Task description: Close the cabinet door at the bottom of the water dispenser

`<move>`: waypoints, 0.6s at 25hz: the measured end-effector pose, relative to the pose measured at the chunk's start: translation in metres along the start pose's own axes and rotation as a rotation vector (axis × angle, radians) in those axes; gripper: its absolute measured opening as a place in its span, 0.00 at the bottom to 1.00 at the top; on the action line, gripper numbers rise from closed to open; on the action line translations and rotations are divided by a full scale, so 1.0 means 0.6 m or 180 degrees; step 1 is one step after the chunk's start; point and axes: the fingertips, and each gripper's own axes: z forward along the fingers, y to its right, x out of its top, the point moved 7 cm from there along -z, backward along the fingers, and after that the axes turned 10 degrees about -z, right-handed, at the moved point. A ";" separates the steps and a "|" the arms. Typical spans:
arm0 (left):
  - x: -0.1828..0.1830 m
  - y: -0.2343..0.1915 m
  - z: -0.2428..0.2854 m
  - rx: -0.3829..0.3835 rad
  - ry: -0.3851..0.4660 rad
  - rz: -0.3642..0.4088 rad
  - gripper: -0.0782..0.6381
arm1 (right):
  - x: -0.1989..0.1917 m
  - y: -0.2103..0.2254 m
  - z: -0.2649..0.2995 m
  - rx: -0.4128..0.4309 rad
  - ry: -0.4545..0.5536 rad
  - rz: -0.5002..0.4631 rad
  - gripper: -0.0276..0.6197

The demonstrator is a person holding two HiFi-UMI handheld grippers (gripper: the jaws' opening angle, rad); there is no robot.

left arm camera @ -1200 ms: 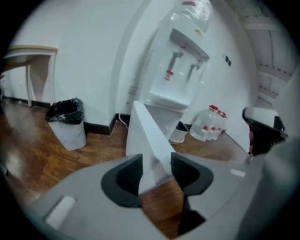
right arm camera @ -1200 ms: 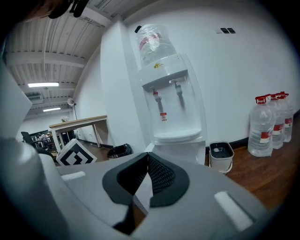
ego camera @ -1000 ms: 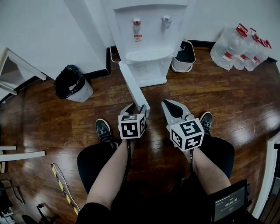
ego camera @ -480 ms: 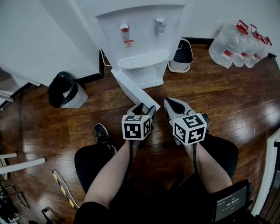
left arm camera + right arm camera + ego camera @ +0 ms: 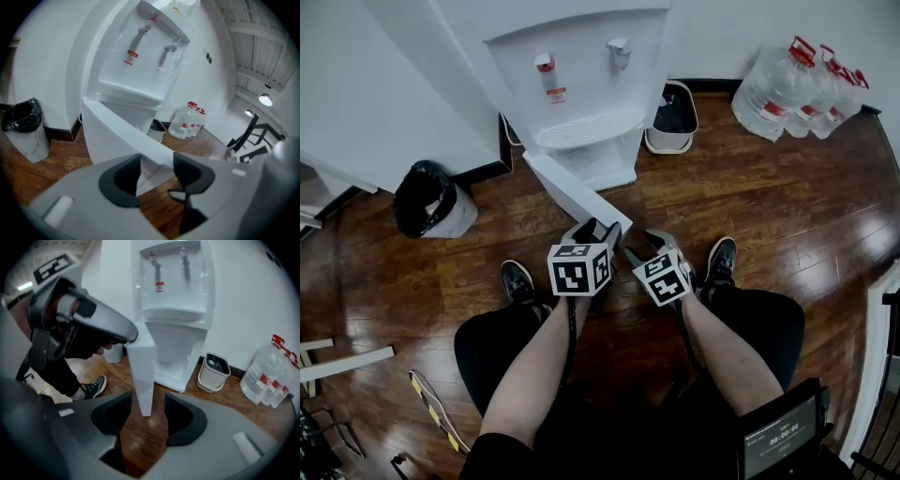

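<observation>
As right hand-held gripper opens empty, left hand-held gripper gapes astride cabinet door

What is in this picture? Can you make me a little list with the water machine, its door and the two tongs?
water dispenser: white, against the wall
cabinet door: open, swung out from the dispenser's base
left tongs: open, door's edge shows between them, touch unclear
right tongs: opening, gripping nothing, aimed at the door's end
bin with black bag: left of the dispenser in the head view
small white bin: right of the dispenser
water bottles: far right, by the wall
</observation>
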 end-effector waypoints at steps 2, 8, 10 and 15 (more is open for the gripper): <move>0.002 0.004 0.002 -0.0003 -0.0044 -0.0064 0.44 | 0.011 -0.015 0.021 0.0092 0.0037 -0.0087 0.38; 0.017 0.013 0.027 -0.0135 -0.0139 0.0081 0.40 | 0.023 0.009 0.054 -0.0047 0.0238 0.0417 0.41; 0.014 0.010 0.023 -0.0203 -0.0243 0.0144 0.39 | 0.019 0.025 0.058 -0.0063 0.0209 0.0461 0.41; 0.045 -0.055 0.021 0.0263 -0.0073 0.0268 0.45 | 0.016 0.064 0.072 -0.0179 0.0125 0.0549 0.41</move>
